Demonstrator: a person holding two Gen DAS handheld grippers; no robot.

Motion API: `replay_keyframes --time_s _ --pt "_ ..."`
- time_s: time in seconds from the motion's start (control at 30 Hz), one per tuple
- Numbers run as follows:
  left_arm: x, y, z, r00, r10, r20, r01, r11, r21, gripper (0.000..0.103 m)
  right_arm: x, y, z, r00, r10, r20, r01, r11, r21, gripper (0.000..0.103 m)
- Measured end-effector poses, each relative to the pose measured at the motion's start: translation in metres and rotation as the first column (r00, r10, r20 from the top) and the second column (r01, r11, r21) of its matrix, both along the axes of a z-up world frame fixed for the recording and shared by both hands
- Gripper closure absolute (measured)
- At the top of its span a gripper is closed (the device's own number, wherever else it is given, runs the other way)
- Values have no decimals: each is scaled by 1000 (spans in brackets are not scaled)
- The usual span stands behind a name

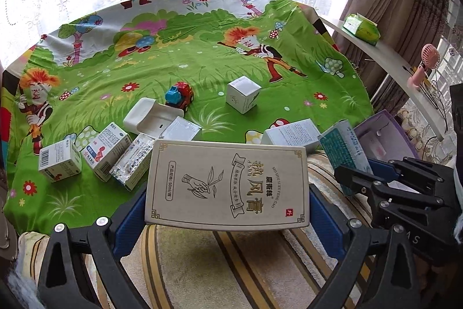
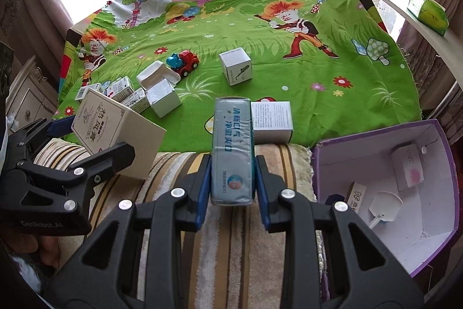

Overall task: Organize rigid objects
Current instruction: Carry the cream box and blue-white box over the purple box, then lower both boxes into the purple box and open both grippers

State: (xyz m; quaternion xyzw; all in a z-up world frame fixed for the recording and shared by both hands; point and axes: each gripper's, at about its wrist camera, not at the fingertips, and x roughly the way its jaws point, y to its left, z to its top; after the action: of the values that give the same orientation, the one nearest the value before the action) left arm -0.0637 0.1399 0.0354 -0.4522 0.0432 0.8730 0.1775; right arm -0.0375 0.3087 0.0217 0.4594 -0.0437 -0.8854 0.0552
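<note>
In the left wrist view, the left gripper [image 1: 227,210] is clamped on a flat beige box [image 1: 227,186] with gold lettering, its blue pads pressed against the box's two short sides. The box is held above a striped towel [image 1: 202,265] at the near edge of a green cartoon cloth [image 1: 173,60]. On the cloth to the left sits a cluster of small medicine boxes [image 1: 86,155], with a white plastic case [image 1: 150,116] and a red and blue toy truck [image 1: 179,96] behind them. A white cube box [image 1: 243,94] stands alone farther back. A white box [image 1: 290,135] lies just behind the beige box. To the right, the right gripper [image 1: 358,164] holds a teal box [image 1: 343,149], with a purple bin [image 1: 385,135] behind it. A green tissue pack [image 1: 361,28] and a pink fan [image 1: 422,68] rest on a shelf.

In the right wrist view, the right gripper [image 2: 231,178] is closed on the long sides of the teal box [image 2: 231,149], held lengthwise over the striped towel [image 2: 225,245]. The purple bin [image 2: 434,245] sits just to the right, open, holding a small white box [image 2: 408,167] and other small items. The left gripper [image 2: 95,146] carries the beige box [image 2: 115,129] tilted at the left. The white box [image 2: 272,120] lies just behind the teal one, the white cube box [image 2: 235,67] and toy truck [image 2: 183,62] farther back on the cloth [image 2: 318,94].
</note>
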Motion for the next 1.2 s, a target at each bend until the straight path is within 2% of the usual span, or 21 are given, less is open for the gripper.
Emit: replay_keyframes --time_s 0.33,0.67,0.9,1.2 --pt "6 65 4 991 -136 1 136 991 1 3 31 80 1 987 -163 -8 163 987 9 70" --pt "14 137 2 960 -281 21 280 960 8 3 60 162 -5 939 -344 -5 344 939 30 70" --pt "11 170 -6 943 -323 75 319 946 55 3 76 204 -11 899 -438 -4 438 898 35 70" --pt "4 203 -19 922 -347 168 323 934 154 1 90 237 -15 856 -518 -4 517 855 36 70"
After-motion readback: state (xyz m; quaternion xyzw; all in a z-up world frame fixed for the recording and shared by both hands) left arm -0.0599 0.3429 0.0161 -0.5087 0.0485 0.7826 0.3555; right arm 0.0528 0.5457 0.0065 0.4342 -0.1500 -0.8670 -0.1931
